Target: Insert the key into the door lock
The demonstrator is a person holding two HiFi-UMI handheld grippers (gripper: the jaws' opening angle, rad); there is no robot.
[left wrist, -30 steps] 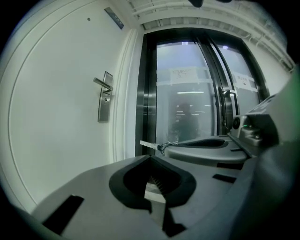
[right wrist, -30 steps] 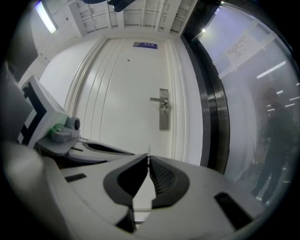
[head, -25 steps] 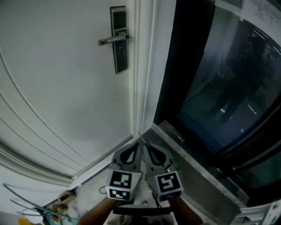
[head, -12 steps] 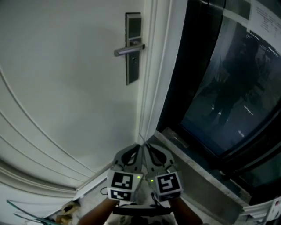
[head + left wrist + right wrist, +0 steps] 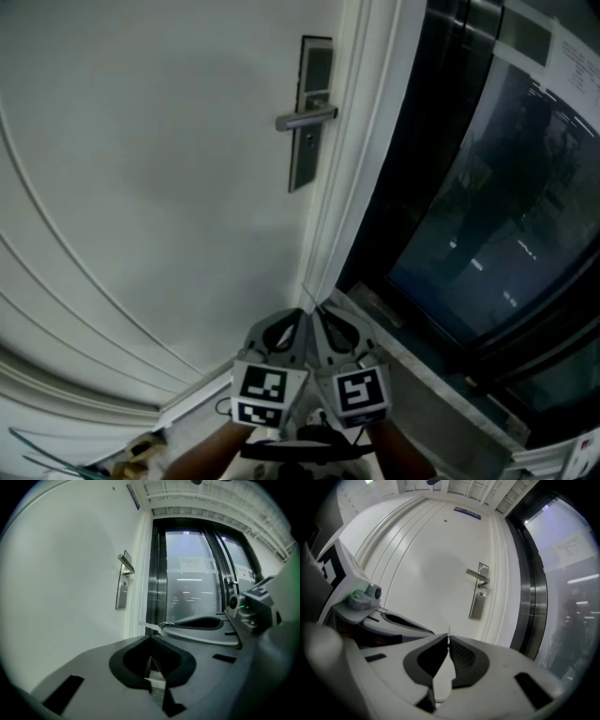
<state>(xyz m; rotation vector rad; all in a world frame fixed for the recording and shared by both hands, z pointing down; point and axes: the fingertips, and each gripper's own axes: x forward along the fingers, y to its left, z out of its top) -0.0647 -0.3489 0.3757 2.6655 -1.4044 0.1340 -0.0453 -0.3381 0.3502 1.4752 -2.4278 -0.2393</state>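
R tool (image 5: 448, 641) pinches key (image 5: 149, 624); L tool (image 5: 151, 639) closed; white door (image 5: 141, 169), dark glass (image 5: 487, 206) beside

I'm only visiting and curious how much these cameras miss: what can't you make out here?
- Keyhole: the lock plate is too small and dim in the head view and the right gripper view to show one.
- Key: only a thin blade shows in the left gripper view; the right gripper hides the rest in its shut jaws.
- Behind the dark glass: only reflections in the head view.
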